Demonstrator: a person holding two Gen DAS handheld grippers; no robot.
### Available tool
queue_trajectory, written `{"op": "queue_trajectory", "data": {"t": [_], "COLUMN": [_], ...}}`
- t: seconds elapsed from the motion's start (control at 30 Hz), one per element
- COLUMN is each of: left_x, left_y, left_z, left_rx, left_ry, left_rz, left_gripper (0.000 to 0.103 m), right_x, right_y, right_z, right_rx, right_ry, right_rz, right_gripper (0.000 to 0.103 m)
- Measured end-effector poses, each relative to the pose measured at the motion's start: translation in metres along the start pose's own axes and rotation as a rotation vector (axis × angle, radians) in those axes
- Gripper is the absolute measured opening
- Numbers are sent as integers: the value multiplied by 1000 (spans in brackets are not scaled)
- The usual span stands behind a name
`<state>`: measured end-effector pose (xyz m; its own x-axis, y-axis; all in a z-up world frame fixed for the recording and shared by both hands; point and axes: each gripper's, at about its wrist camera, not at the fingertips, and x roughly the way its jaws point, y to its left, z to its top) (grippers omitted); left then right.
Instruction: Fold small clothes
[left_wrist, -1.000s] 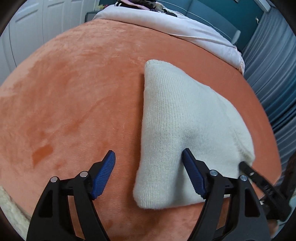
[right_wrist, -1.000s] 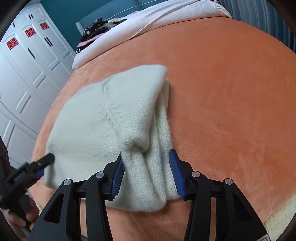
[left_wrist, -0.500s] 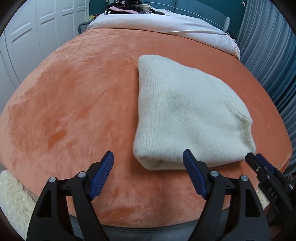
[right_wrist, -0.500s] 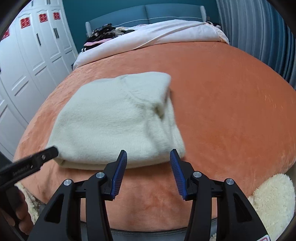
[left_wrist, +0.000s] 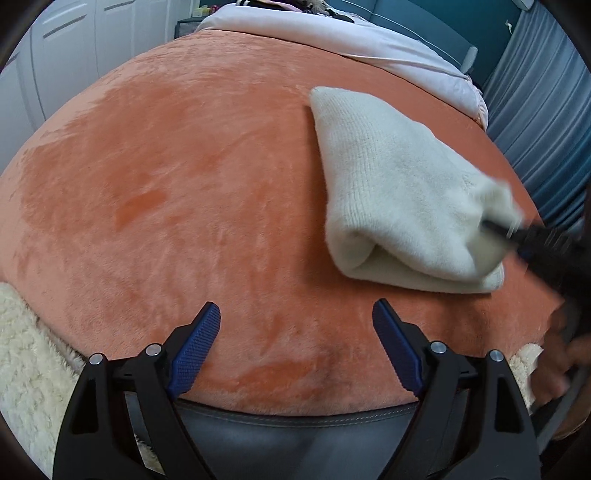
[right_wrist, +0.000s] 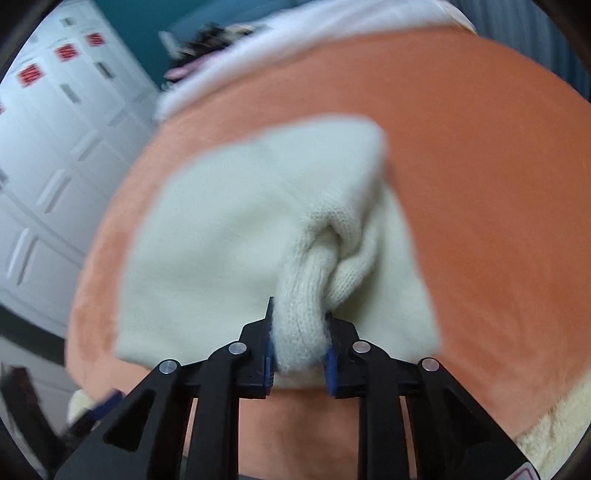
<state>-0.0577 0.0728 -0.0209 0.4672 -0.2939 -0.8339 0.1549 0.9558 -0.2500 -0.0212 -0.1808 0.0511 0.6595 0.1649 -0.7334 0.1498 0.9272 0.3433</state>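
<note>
Fingers on the right gripper (right_wrist: 297, 341) are now clamped on a bunched fold at the near edge of the cream knit garment (right_wrist: 236, 236), where half a second ago they hung open just short of it. Left gripper (left_wrist: 295, 347) fingers are spread wide, holding nothing, backed off over the orange blanket (left_wrist: 177, 192). Garment lies folded on the bed, so probably one more fold or a reposition is starting.

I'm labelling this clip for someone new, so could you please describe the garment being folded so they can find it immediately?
Start from the big orange plush blanket covering the bed. On it lies a folded cream knit garment, with the right tongs shut on a bunched fold of it. It is the only ribbed knit piece lying on the orange, unlike the pale sheet behind.
</note>
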Motion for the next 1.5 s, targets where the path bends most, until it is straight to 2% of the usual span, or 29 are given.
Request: {"op": "queue_trajectory", "data": {"t": [0.13,0.23,0.33,0.43,0.5,0.57,0.63,0.7,0.77,0.8,0.9,0.93,1.0,1.07,1.13,1.2,1.27,1.33,1.4,1.43,1.5], "left_x": [-11,-18,-24,-27,-26,-25,-26,-25,-27,-29,-29,-26,-19,-15,-7,6,21,38,53,62,85], "left_y": [16,31,40,46,49,49,43,38,33,29,13,6,-9,-20,-28,-37,-38,-37,-30,-24,-17], "left_z": [-9,-13,-13,-14,-13,-13,-15,-12,-6,-4,6,10,21,35,49,58,68,77,87,92,102], "left_rx": [-33,-97,-124,-147,-161,-164,-150,-134,-112,-103,-92,-90,-83,-84,-100,-121,-150,-207,-271,-304,-357], "left_ry": [-25,-27,-41,-44,-39,-36,-35,-34,-49,-57,-72,-68,-56,-63,-55,-38,-19,6,26,38,84], "left_rz": [25,28,48,55,56,52,51,45,22,6,-74,-102,-124,-155,-167,-173,-182,-219,-264,-285,-351], "left_gripper": [83,83,83,84,84,84,84,84,84,84,87,87,87,89,93,93,93,95,95,97,98], "right_x": [-33,-19,16,44,44,24,4,-18,-27,-23,26,34,24,9,2,1,9,29,52,56,82], "right_y": [130,209,245,252,234,201,157,90,12,-23,-91,-103,-117,-118,-113,-113,-117,-120,-125,-141,-144], "right_z": [43,47,40,43,52,61,69,71,52,34,-29,-44,-62,-60,-50,-38,-26,-13,3,8,18], "right_rx": [-261,-388,-416,-340,-259,-186,-53,93,228,277,323,345,419,437,389,351,354,347,360,372,410], "right_ry": [-78,-32,47,124,135,78,25,-29,-34,-5,178,209,140,93,69,41,26,41,54,68,122], "right_rz": [180,263,279,295,329,343,369,373,319,263,75,42,111,126,89,35,13,2,29,42,90], "right_gripper": [19,18,17,16,15,15,15,15,15,15,18,18,19,27,28,39,65,67,70,71,73]}}
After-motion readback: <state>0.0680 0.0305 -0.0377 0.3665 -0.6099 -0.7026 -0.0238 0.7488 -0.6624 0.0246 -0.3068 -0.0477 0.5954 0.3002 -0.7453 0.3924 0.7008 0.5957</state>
